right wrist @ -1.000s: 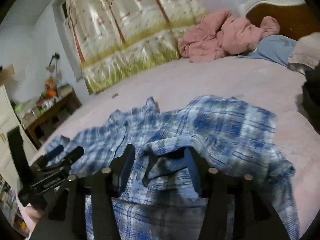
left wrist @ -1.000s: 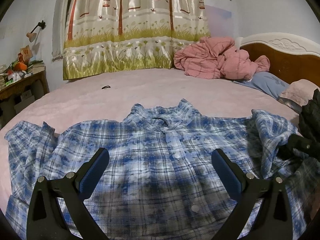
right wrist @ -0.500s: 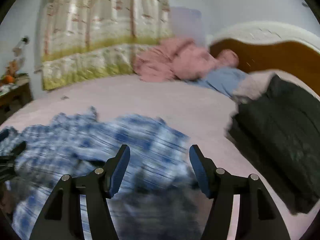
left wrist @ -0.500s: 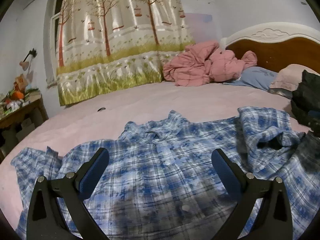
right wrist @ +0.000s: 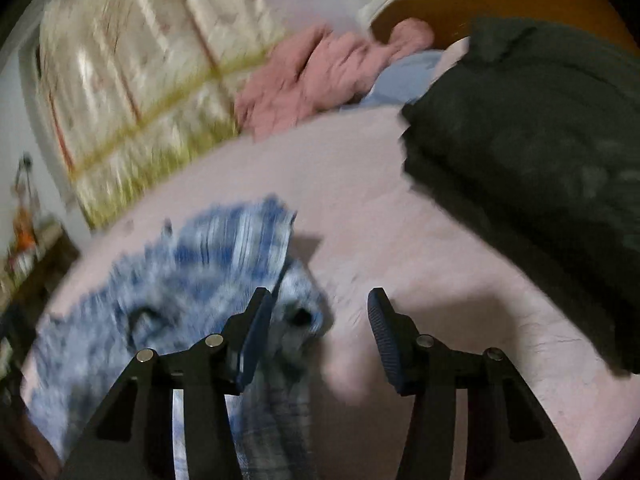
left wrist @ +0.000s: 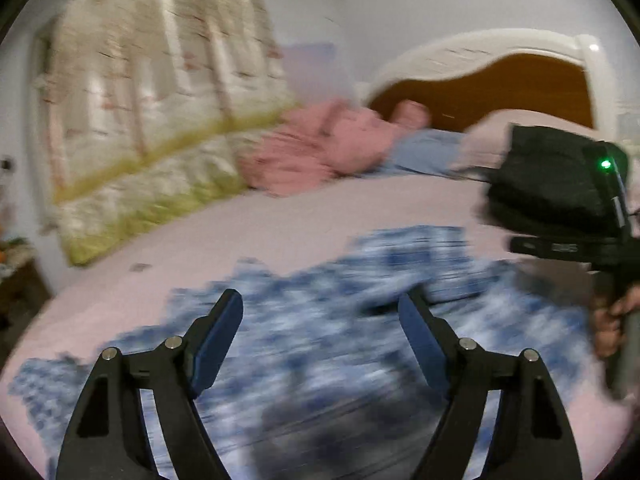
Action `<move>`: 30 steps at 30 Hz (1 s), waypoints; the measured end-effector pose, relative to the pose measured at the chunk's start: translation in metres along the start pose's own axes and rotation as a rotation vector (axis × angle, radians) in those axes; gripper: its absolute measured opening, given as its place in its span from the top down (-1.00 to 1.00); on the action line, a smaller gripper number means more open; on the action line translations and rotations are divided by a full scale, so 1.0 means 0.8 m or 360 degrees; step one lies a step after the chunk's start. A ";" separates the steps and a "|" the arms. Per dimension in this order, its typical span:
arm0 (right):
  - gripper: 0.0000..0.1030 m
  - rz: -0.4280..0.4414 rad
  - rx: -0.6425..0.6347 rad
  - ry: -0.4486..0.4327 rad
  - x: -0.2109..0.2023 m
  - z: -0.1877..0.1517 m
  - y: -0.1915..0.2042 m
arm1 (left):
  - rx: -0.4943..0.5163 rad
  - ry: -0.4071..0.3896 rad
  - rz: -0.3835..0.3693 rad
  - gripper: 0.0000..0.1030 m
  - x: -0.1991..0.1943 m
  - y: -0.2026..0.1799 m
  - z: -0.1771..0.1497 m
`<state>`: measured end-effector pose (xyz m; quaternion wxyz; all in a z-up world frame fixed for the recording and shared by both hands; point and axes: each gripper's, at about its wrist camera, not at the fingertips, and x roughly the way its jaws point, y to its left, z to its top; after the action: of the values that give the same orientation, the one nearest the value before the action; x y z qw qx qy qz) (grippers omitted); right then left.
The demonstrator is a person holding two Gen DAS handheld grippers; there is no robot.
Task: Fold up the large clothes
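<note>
L claw (left wrist: 320,316) wide open, empty, over blue plaid cotton shirt (left wrist: 320,340) | R claw (right wrist: 320,320) open, empty, near shirt's right edge | tip: pinch sleeve edge, fold inward flat on pink bedsheet (right wrist: 380,208)

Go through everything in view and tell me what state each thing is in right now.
Left claw: open, empty, above the shirt.
Right claw: open, empty.
Plaid shirt: spread on the bed, sleeve folded inward.
Dark garment: folded.
Pink blanket: crumpled.
Curtain: drawn.

The blue and white plaid shirt (left wrist: 320,320) lies spread and rumpled on the pink bed (left wrist: 280,224), one sleeve bunched near its edge.
</note>
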<state>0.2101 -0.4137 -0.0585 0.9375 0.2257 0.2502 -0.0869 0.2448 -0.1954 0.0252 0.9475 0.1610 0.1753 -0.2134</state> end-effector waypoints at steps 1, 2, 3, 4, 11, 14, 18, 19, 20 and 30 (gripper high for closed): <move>-0.01 0.0016 0.0023 -0.0044 -0.005 0.000 -0.003 | -0.0002 0.0040 -0.0095 -0.53 0.014 -0.011 0.010; 0.00 0.0040 0.0036 -0.0081 -0.009 0.000 -0.006 | -0.0004 0.0073 -0.0179 -0.53 0.028 -0.022 0.018; 0.00 0.0066 0.0032 -0.0098 -0.013 0.002 -0.005 | -0.0004 0.0112 -0.0252 -0.53 0.043 -0.033 0.025; 0.00 0.0085 0.0007 -0.0100 -0.014 0.002 -0.002 | -0.0001 0.0156 -0.0308 -0.52 0.059 -0.046 0.031; 0.60 -0.0187 -0.0090 0.0126 0.002 0.000 0.003 | -0.0106 0.0449 -0.0512 -0.47 0.139 -0.103 0.032; 0.60 -0.0136 -0.0013 0.0156 0.008 0.001 -0.010 | -0.0052 0.0557 -0.0493 -0.47 0.159 -0.114 0.020; 0.60 -0.0115 -0.0031 0.0166 0.013 0.000 -0.008 | -0.0078 0.0672 -0.0533 -0.54 0.177 -0.116 0.009; 0.60 -0.0118 -0.0038 0.0169 0.014 -0.001 -0.007 | -0.0098 0.0665 -0.0518 -0.54 0.176 -0.112 0.009; 0.60 -0.0120 -0.0041 0.0170 0.015 -0.001 -0.007 | -0.0114 0.0655 -0.0493 -0.47 0.174 -0.109 0.010; 0.60 -0.0111 -0.0053 0.0184 0.013 -0.005 0.000 | -0.0413 0.0255 -0.0324 0.89 0.108 -0.018 0.030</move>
<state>0.2178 -0.4124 -0.0669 0.9215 0.2059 0.3131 -0.1022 0.3177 -0.2467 0.0082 0.9168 0.0352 0.2916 -0.2704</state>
